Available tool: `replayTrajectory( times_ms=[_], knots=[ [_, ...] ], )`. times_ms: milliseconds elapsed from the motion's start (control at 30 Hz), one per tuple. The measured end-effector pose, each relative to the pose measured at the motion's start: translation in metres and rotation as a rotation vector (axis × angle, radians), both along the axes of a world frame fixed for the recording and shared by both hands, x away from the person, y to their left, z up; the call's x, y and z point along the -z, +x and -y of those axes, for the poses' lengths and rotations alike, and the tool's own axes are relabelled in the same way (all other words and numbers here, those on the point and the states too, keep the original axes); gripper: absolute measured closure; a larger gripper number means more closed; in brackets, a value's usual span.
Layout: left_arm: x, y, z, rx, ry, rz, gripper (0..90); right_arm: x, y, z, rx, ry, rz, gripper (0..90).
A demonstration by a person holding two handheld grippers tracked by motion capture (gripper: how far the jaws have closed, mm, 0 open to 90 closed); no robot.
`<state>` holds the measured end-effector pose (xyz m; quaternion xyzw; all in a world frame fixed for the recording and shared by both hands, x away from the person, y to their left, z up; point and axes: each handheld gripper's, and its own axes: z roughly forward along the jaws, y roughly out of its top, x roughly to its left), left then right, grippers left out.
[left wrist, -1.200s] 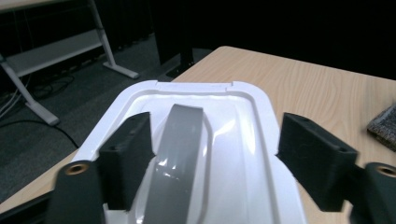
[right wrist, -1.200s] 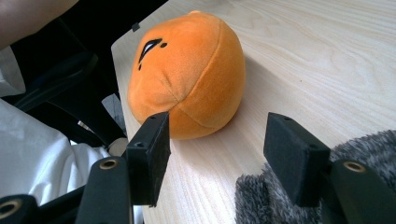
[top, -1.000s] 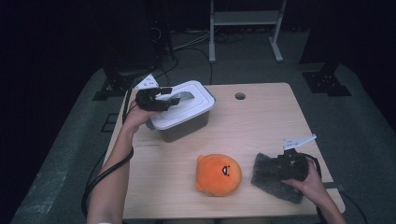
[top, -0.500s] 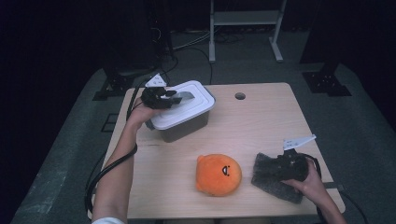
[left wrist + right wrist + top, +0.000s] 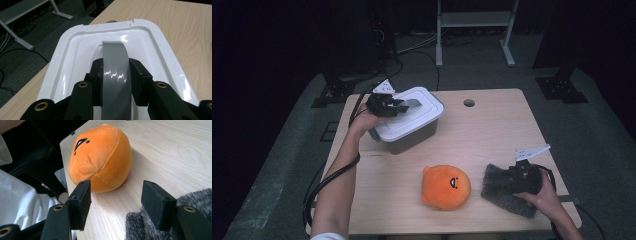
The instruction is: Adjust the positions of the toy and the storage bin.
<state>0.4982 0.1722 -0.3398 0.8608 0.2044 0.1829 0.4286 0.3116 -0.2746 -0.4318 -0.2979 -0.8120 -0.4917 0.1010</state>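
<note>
Our left claw (image 5: 401, 106) sits over the white lid (image 5: 412, 120) of a grey box (image 5: 414, 142) that stands at the far left part of the table (image 5: 492, 135). Its jaws have just been closing, and in the left gripper view we see the two black pads pressed against either side of the grey handle (image 5: 116, 72) that arches up from the middle of the lid; the handle runs straight between them, so we have it gripped. The lid lies flat on the box, its raised rim all round the handle. Our right claw (image 5: 116, 203) rests at the near right corner of the table with its jaws standing wide and nothing between them; bare wood shows in the gap. It lies on a dark grey fuzzy cloth (image 5: 504, 192), whose pile shows beside one jaw in the right gripper view. Just beyond the jaws sits a round orange plush toy (image 5: 445, 187) with a small black face, near the cloth but apart from it, at the near edge of the table between our two hands.
</note>
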Motion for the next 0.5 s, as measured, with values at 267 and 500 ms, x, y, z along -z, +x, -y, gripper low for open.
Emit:
replayTrajectory(
  times_ms=[267,500],
  knots=[
    [-0.002,-0.005,0.008,0.062,0.010,-0.023,66.8,0.000,0.000,0.001,0.006,0.007,-0.001,39.9],
    [-0.003,-0.010,0.023,0.108,0.015,-0.039,66.7,-0.001,0.000,0.001,0.002,0.004,0.004,39.9]
  ],
)
